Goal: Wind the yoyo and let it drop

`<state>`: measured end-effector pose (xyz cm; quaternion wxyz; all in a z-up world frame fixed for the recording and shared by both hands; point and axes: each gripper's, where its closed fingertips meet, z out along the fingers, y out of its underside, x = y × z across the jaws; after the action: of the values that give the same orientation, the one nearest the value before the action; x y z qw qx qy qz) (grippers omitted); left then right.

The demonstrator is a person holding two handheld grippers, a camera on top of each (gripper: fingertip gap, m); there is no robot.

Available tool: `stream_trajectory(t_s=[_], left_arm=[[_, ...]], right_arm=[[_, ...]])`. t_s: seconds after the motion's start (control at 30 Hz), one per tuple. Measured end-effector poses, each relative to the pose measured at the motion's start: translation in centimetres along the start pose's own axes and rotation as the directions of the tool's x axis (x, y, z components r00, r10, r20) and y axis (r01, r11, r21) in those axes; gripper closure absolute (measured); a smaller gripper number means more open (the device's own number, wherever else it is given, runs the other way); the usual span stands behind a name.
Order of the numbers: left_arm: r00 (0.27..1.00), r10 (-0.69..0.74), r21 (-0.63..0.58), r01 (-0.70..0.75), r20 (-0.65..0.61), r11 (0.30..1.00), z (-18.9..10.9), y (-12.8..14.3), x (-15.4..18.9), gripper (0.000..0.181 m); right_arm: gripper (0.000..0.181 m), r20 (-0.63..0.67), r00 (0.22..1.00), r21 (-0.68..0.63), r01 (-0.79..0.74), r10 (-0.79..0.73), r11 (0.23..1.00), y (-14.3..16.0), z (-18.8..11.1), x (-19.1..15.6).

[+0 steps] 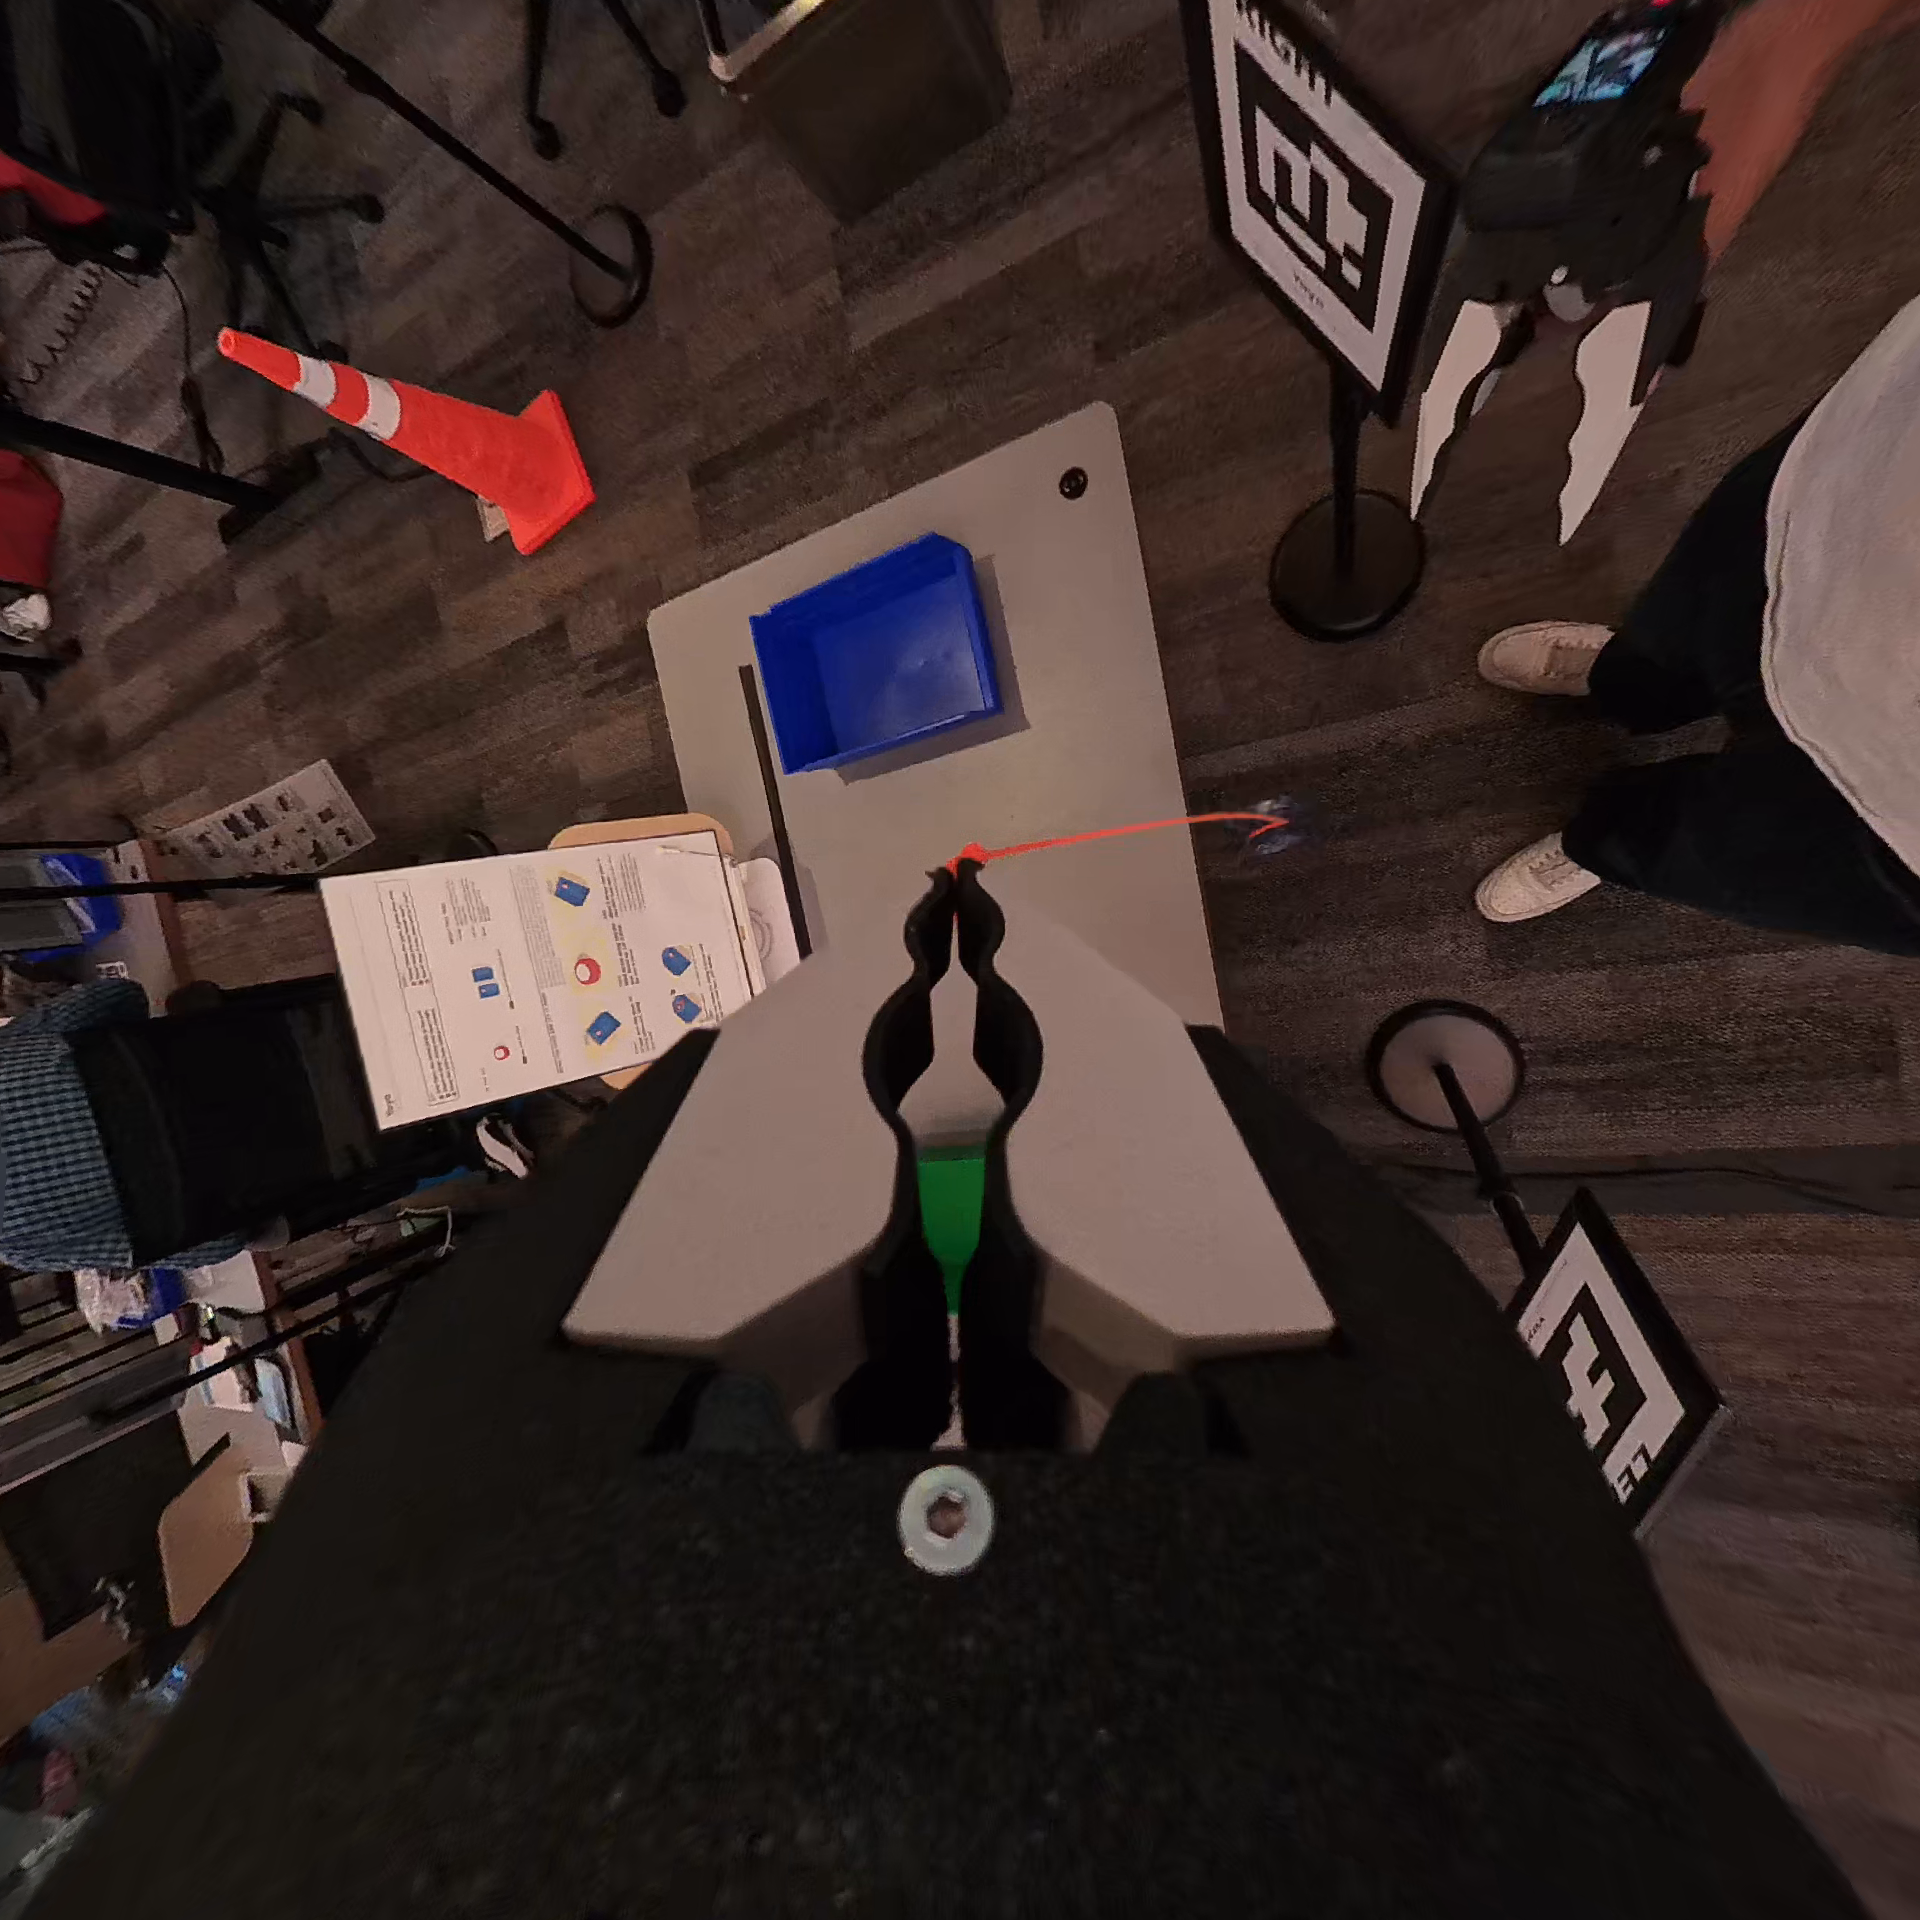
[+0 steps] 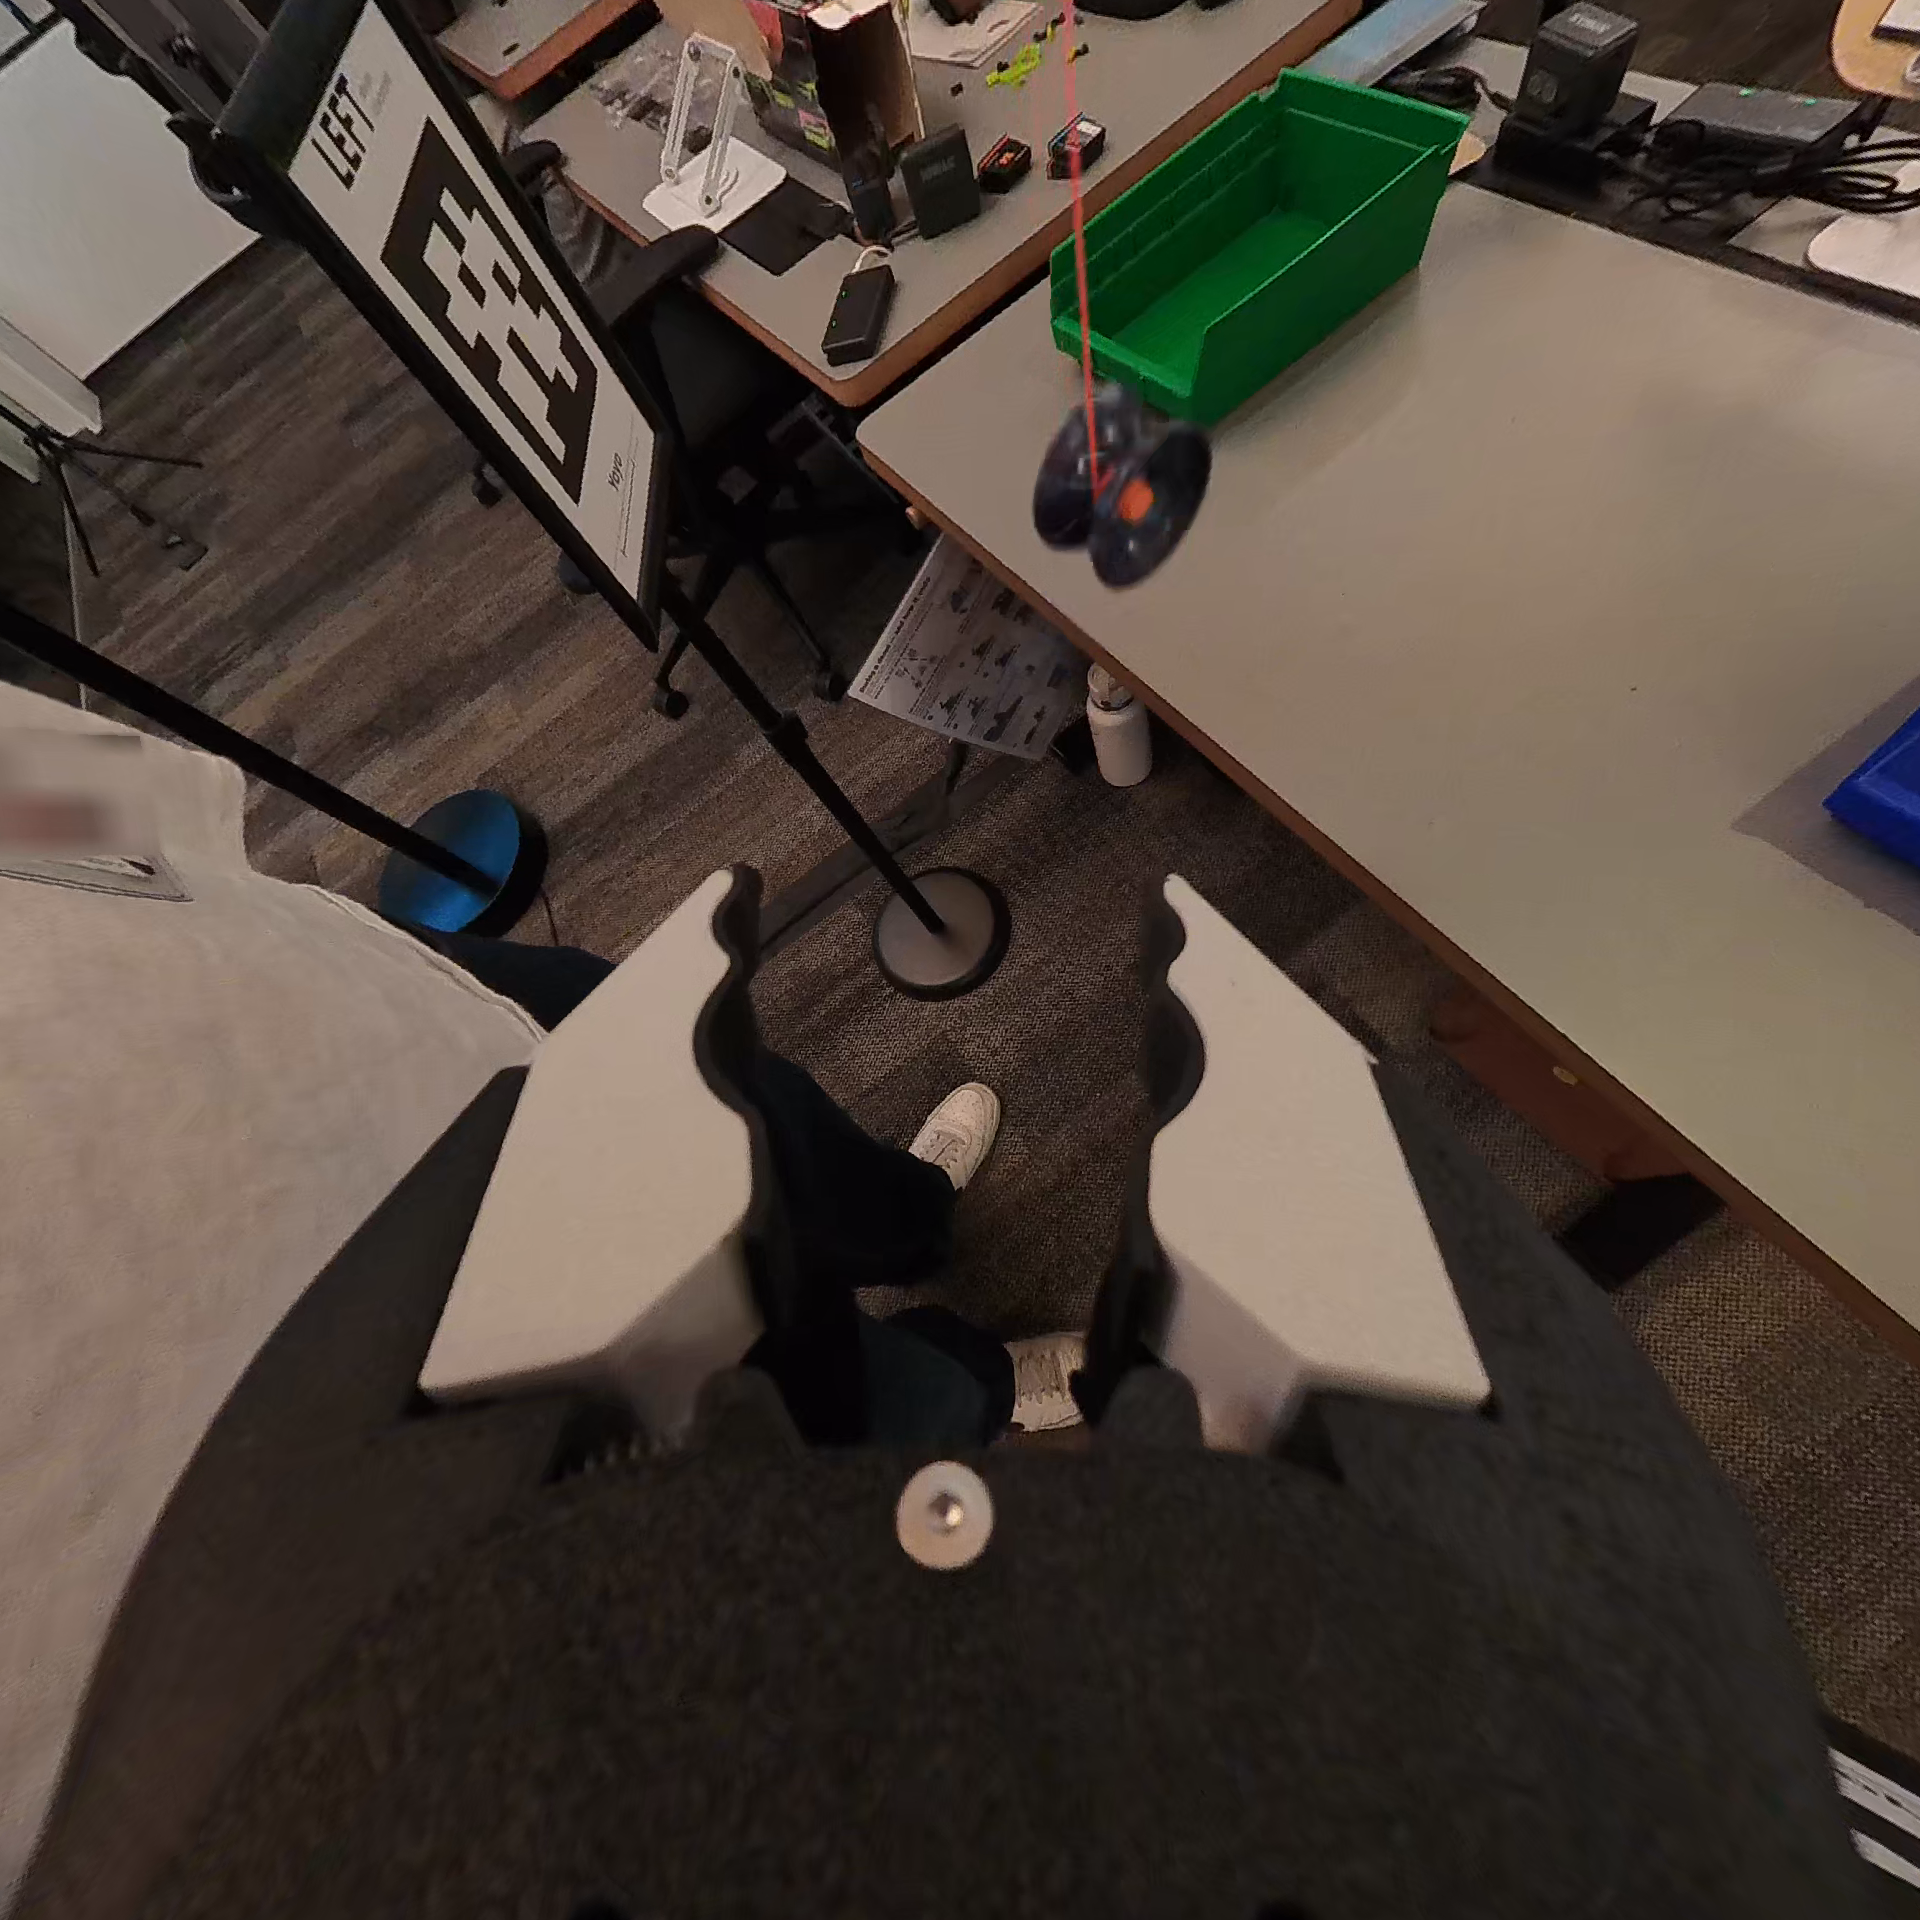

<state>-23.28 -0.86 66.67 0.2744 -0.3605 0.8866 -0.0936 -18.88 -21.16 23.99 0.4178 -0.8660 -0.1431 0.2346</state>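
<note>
left gripper (image 1: 954, 883) pinches string (image 1: 1091, 834) so yoyo (image 2: 1120, 497) hangs free | right gripper (image 2: 945, 935) spread, empty, clear of drop

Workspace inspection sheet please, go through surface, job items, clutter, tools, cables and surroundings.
Surface: grey table, mostly bare.
Job's things: dark yoyo, blurred, hanging in the air on a red string; string end pinched at the left tool tips.
Clutter: green bin and blue bin on the table, both look empty; small gadgets on the far desk.
Grippers: left tool shut on the string; right tool open, holding nothing.
Cables: black leads at the far table edge.
Surroundings: orange cone, marker boards on stands, a person's white shoes, carpet.
</note>
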Motion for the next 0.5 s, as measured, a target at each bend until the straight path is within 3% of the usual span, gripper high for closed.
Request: stream_trajectory(t_s=[0.5], left_arm=[[0.998,0.038,0.013,-0.038,0.040,0.999,-2.0,-1.9,-1.8,0.181]], right_arm=[[0.108,0.003,1.000,0.027,-0.030,0.030,0.999,-0.3,-0.4,0.4]])
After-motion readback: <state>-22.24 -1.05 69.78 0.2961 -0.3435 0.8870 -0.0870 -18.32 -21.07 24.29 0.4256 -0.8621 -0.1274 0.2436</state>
